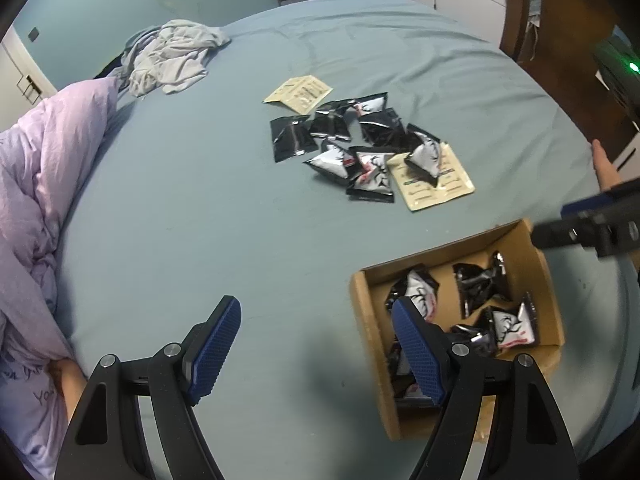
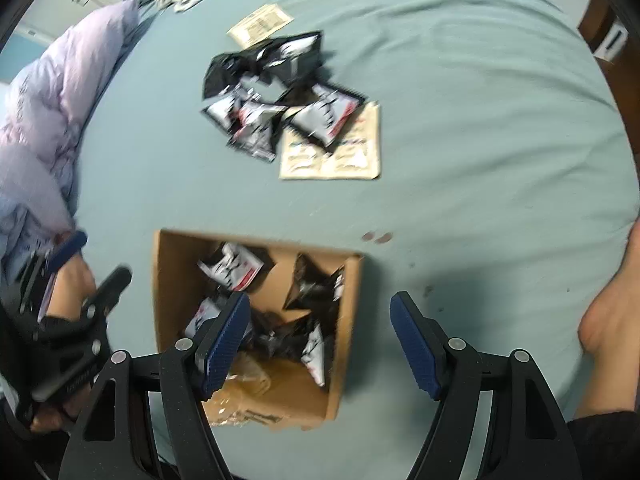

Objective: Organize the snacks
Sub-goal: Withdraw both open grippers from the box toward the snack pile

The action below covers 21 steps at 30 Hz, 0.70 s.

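A pile of black-and-white snack packets lies on the blue-grey bed sheet, with two beige flat packets among them. The pile also shows in the right wrist view. A brown cardboard box holds several of the same packets; it also shows in the right wrist view. My left gripper is open and empty, low over the sheet just left of the box. My right gripper is open and empty above the box's near right corner.
A lilac duvet is bunched along the left. A crumpled grey cloth lies at the far left of the bed. Wooden furniture stands at the right. A bare foot rests on the sheet at the right.
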Tool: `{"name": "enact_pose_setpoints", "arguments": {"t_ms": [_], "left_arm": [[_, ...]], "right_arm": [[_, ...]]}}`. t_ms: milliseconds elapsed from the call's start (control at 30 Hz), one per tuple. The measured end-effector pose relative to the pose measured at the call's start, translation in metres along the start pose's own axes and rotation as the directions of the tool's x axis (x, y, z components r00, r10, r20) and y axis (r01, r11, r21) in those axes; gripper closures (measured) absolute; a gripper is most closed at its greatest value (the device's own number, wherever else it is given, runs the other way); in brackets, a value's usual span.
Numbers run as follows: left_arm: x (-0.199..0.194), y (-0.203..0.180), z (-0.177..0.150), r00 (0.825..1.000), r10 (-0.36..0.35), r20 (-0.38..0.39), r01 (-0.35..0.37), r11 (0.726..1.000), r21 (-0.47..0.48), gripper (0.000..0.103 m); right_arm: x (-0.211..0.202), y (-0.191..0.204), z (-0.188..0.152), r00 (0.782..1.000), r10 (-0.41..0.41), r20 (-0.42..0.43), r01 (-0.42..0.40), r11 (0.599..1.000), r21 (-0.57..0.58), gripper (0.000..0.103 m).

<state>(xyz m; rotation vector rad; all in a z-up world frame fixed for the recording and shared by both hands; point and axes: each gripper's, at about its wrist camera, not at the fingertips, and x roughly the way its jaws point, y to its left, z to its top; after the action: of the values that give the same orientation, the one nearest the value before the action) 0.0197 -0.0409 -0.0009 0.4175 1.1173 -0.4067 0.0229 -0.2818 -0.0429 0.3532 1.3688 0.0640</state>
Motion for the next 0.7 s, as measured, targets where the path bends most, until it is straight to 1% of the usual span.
{"name": "enact_pose_setpoints", "arguments": {"t_ms": [300, 400, 567, 700], "left_arm": [[-0.001, -0.010, 0.004, 0.999, -0.033, -0.001, 0.033, 0.999, 0.023, 0.024], [0.003, -0.011, 0.005, 0.999, -0.045, -0.009, 0.045, 0.999, 0.020, 0.024], [0.010, -0.008, 0.013, 0.998, -0.056, -0.024, 0.056, 0.998, 0.000, 0.024], [0.019, -0.001, 0.021, 0.995, -0.089, -0.045, 0.087, 0.995, -0.041, 0.024]], "right_arm": [[-0.002, -0.012, 0.018, 0.998, -0.055, 0.012, 0.054, 0.997, 0.046, 0.031], [0.003, -0.011, 0.025, 0.997, -0.077, 0.000, 0.077, 0.997, 0.027, 0.031], [0.011, -0.011, 0.039, 0.989, -0.148, 0.001, 0.148, 0.989, -0.008, 0.031], [0.020, -0.014, 0.048, 0.991, -0.134, -0.005, 0.134, 0.991, 0.006, 0.031]]}}
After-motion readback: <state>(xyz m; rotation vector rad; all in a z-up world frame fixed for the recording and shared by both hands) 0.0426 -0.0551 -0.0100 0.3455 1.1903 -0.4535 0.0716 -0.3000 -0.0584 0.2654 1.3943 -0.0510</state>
